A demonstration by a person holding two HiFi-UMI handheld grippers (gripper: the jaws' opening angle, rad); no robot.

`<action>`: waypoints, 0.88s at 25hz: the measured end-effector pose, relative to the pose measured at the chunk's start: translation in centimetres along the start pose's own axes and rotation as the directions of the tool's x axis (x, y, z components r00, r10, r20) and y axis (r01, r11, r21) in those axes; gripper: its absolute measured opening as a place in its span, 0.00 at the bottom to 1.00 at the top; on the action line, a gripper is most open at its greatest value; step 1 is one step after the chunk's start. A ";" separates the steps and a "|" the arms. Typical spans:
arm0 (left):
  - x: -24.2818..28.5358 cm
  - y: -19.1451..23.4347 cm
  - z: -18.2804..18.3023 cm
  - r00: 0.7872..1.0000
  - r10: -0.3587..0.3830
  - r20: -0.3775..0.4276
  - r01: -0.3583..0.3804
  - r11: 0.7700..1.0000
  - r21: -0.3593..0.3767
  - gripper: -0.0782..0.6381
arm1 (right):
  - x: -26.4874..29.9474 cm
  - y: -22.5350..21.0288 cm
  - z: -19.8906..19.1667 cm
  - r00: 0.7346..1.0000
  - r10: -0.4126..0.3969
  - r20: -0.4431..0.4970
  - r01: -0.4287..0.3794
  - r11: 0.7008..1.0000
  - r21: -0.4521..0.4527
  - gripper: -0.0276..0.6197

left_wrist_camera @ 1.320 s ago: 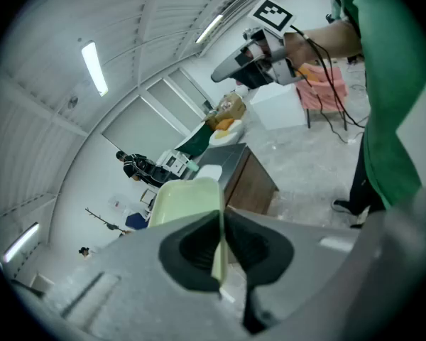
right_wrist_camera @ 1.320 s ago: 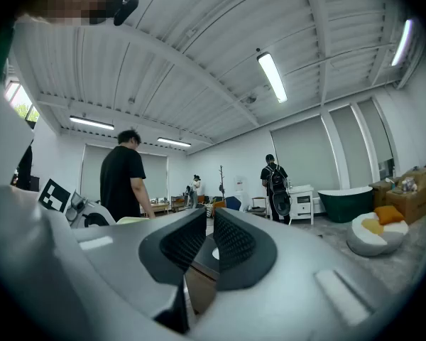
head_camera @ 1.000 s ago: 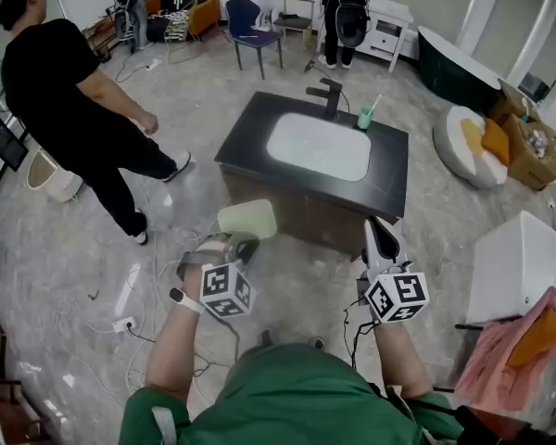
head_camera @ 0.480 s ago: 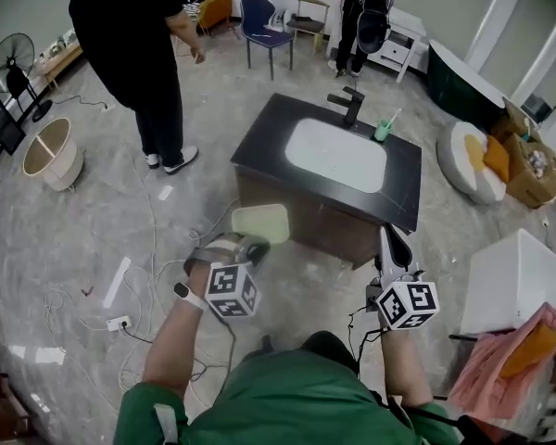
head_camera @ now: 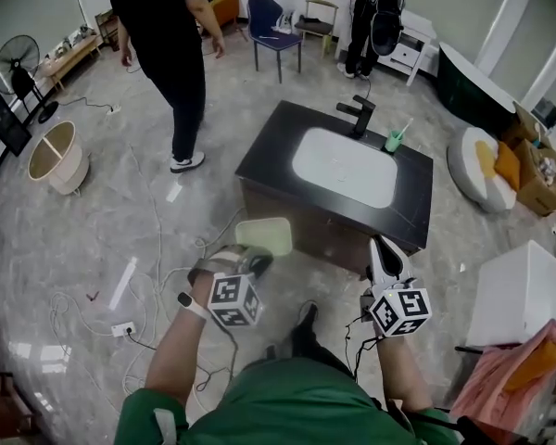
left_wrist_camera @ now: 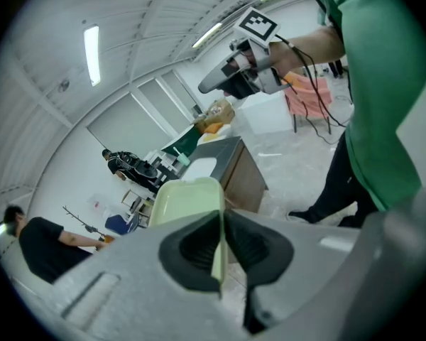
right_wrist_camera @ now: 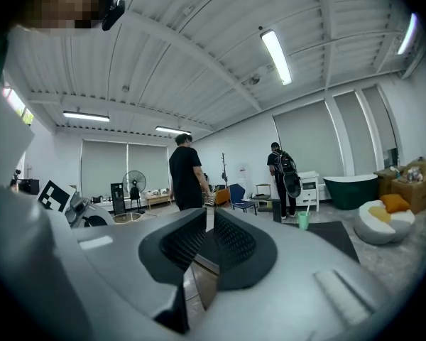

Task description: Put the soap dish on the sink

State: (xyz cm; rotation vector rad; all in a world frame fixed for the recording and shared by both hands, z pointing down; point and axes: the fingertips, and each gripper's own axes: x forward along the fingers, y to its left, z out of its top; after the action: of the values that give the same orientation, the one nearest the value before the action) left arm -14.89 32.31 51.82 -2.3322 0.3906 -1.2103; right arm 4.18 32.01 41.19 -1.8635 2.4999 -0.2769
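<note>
Between the left gripper's (head_camera: 253, 260) fingers sits the pale green, rounded-rectangle soap dish (head_camera: 264, 236). It is clamped by its near edge and held in the air over the grey marble floor (head_camera: 120, 221), in front of the near left corner of the dark cabinet (head_camera: 324, 225). In the left gripper view the black fingers (left_wrist_camera: 192, 251) press on the dish's thin rim from both sides. The white oval sink (head_camera: 345, 166) is set into the cabinet's dark surface (head_camera: 264, 151), apart from the dish, with a black faucet (head_camera: 360, 115) and a green cup (head_camera: 393, 141) at its far side. The right gripper (head_camera: 382, 248) hovers near the cabinet's near right corner, its fingers together on nothing. A person in black (head_camera: 171, 26) stands beyond.
</note>
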 end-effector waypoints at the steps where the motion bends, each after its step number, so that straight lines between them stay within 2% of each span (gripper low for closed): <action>1: 0.7 0.6 -0.2 1.000 -0.001 -0.009 0.001 1.000 -0.007 0.14 | 1.1 -0.5 -0.2 1.000 0.011 0.000 -0.011 1.000 0.007 0.09; 7: 5.6 5.6 0.0 0.998 0.001 -0.063 -0.004 0.999 -0.041 0.14 | 8.4 -5.0 0.1 0.996 0.089 0.000 -0.089 0.995 0.037 0.09; 12: 9.3 10.4 1.1 0.994 0.009 -0.111 -0.015 0.998 -0.053 0.14 | 14.0 -9.7 1.8 0.991 0.133 0.011 -0.133 0.989 0.059 0.09; 16: 11.5 13.8 1.7 0.988 0.032 -0.153 -0.039 0.998 -0.047 0.14 | 17.1 -12.9 3.0 0.987 0.158 0.022 -0.159 0.985 0.063 0.09; 22: 14.8 16.5 3.0 0.986 0.035 -0.163 -0.045 0.997 -0.058 0.14 | 20.3 -16.1 3.2 0.982 0.186 0.019 -0.187 0.979 0.078 0.09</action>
State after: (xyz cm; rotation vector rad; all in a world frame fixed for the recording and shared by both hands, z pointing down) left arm -4.56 12.53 51.63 -2.2731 0.5345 -1.3913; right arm 13.94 7.85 42.34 -1.5840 2.5911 -0.3546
